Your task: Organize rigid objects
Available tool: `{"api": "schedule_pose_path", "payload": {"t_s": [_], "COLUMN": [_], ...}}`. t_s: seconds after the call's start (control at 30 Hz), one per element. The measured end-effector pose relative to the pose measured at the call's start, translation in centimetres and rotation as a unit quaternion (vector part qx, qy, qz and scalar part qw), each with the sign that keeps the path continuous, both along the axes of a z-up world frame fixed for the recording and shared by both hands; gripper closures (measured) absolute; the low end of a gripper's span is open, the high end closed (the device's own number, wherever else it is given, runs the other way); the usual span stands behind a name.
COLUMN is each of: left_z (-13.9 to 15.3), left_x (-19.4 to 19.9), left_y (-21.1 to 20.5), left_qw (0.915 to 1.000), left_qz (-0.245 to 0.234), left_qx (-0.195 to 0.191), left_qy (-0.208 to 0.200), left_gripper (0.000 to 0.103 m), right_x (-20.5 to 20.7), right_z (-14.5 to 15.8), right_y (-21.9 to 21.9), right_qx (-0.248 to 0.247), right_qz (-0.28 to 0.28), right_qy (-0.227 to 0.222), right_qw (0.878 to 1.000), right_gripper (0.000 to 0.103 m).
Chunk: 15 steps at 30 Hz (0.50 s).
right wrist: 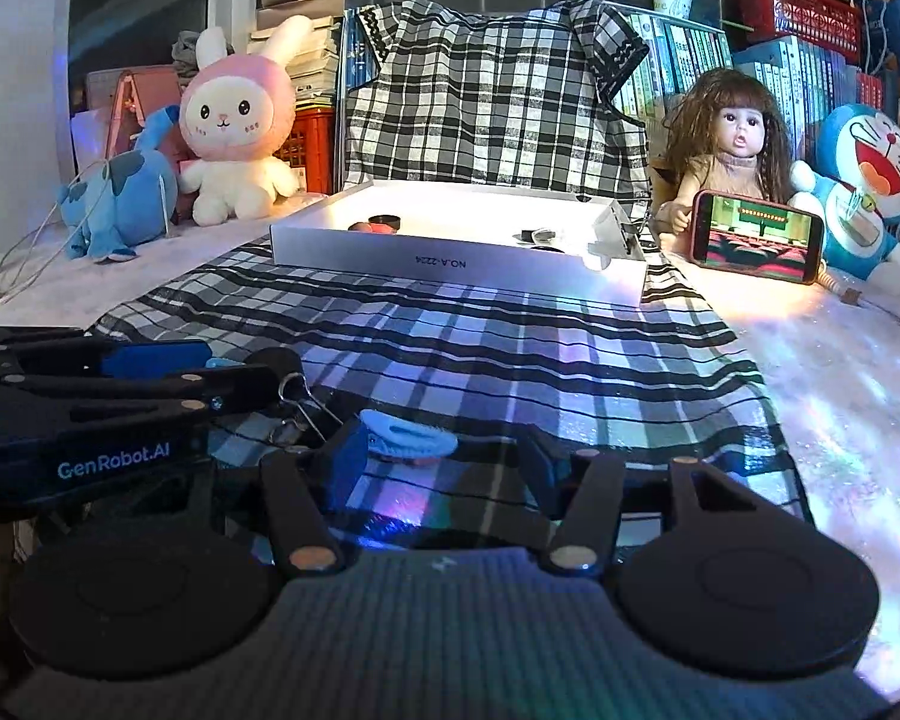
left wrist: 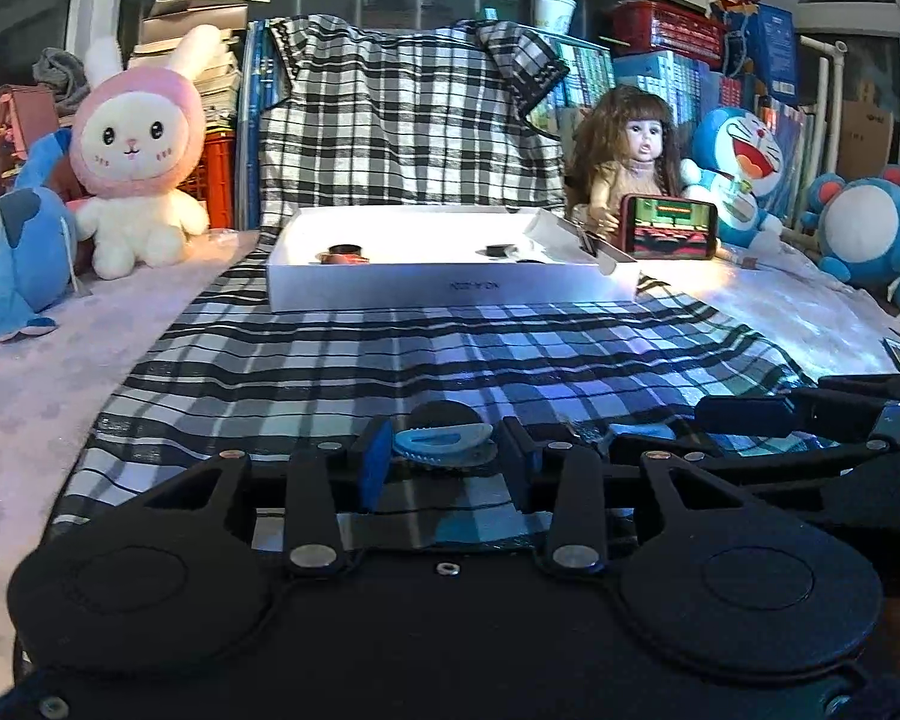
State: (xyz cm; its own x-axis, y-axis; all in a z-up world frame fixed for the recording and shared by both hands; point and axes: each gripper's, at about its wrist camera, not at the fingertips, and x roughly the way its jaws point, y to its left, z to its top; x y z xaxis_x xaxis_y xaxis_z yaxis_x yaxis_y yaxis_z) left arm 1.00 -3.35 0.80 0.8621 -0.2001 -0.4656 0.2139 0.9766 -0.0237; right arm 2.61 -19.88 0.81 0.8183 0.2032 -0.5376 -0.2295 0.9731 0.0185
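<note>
A light blue hair clip (left wrist: 441, 441) lies on the plaid cloth between the spread fingers of my left gripper (left wrist: 444, 456), over a dark round object (left wrist: 444, 414). My left gripper is open around it. In the right wrist view another light blue hair clip (right wrist: 408, 435) lies just ahead of my open right gripper (right wrist: 444, 462), near its left finger. A metal binder clip (right wrist: 300, 405) lies beside it. A white shallow box (left wrist: 450, 291) at the far end holds a reddish round piece (left wrist: 345, 255) and small dark pieces (left wrist: 501, 251); it also shows in the right wrist view (right wrist: 450, 267).
Around the box stand a pink rabbit plush (left wrist: 141, 162), a blue plush (left wrist: 18, 252), a doll (left wrist: 630, 162) with a phone (left wrist: 669, 227), and Doraemon plushes (left wrist: 738, 168). Books and crates line the back. The right gripper's body (left wrist: 810, 414) sits close at the left view's right side.
</note>
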Motion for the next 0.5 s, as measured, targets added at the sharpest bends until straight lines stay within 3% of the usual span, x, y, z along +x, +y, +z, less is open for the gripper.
{"api": "schedule_pose_path", "payload": {"t_s": [0.27,0.5], "left_z": [0.0,0.1], "left_x": [0.2,0.3], "left_y": [1.0,1.4], "left_qw": [0.9999,0.9998], "left_qz": [0.016,0.020], "left_qx": [-0.006,-0.008], "left_qy": [0.000,-0.003], "left_gripper": [0.066,0.066], "right_x": [0.1,-0.4], "right_z": [0.0,-0.2], "right_y": [0.6,0.1], "right_qx": [0.018,0.005], "right_qz": [-0.025,-0.034], "right_qy": [0.007,0.011], "right_qw": [0.999,0.999], "right_gripper": [0.049,0.049]}}
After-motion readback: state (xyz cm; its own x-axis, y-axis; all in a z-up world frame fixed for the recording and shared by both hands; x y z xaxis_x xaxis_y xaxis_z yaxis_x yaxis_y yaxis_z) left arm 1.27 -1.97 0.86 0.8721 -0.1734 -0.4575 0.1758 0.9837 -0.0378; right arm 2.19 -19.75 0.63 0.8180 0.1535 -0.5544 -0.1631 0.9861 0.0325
